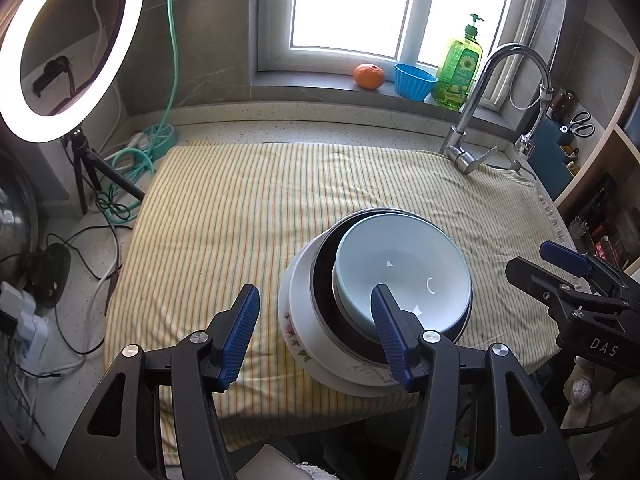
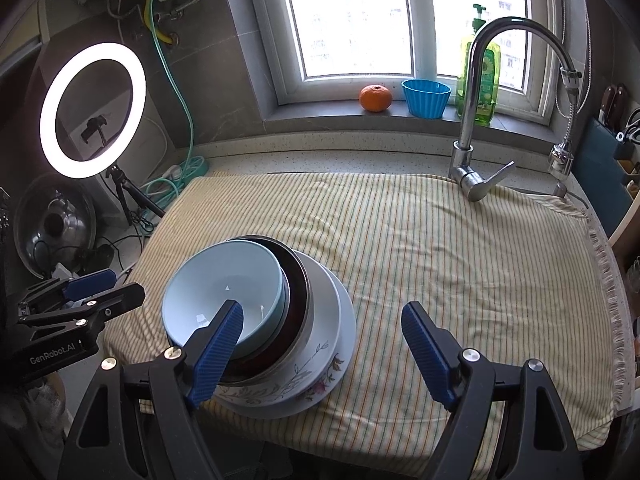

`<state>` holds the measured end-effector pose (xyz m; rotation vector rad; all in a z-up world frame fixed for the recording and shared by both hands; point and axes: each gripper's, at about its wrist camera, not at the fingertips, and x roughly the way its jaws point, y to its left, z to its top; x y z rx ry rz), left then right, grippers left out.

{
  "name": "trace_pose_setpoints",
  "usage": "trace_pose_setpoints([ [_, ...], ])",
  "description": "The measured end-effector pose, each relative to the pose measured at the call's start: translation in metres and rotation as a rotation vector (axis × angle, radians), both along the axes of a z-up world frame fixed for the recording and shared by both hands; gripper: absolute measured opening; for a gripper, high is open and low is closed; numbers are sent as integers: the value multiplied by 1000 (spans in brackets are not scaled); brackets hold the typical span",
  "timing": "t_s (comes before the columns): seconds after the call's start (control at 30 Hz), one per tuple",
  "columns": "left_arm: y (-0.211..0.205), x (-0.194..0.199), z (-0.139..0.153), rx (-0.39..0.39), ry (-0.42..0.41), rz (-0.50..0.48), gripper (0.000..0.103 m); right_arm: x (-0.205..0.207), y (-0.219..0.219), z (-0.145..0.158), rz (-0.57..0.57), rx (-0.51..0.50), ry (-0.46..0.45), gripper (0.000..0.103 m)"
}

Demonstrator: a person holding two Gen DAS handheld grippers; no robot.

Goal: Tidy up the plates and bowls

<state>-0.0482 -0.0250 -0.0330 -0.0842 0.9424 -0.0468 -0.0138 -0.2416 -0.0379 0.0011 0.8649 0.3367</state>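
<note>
A stack of dishes stands near the front edge of the striped cloth. On top is a pale blue bowl (image 1: 404, 264) (image 2: 224, 280). It sits in a dark metal-rimmed bowl (image 1: 326, 276) (image 2: 298, 300), which rests on white flowered plates (image 1: 294, 320) (image 2: 320, 344). My left gripper (image 1: 314, 308) is open, just left of the stack, and its right finger overlaps the blue bowl's near rim in the picture. My right gripper (image 2: 322, 326) is open on the stack's right, its left finger in front of the blue bowl. Neither holds anything.
The yellow striped cloth (image 1: 248, 200) (image 2: 460, 248) covers the counter. A faucet (image 1: 480, 112) (image 2: 476, 120) stands back right. On the sill are an orange (image 2: 375, 98), a blue cup (image 2: 426, 98) and a green soap bottle (image 1: 458, 68). A ring light (image 2: 93, 110), cables and a pot lid (image 2: 54, 228) are at the left.
</note>
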Motion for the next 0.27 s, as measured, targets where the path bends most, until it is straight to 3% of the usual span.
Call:
trace_pose_setpoints([
  [0.07, 0, 0, 0, -1, -1, 0, 64, 0, -1, 0, 0, -1, 1, 78],
  [0.27, 1, 1, -1, -5, 3, 4, 65, 3, -2, 0, -6, 3, 3, 78],
])
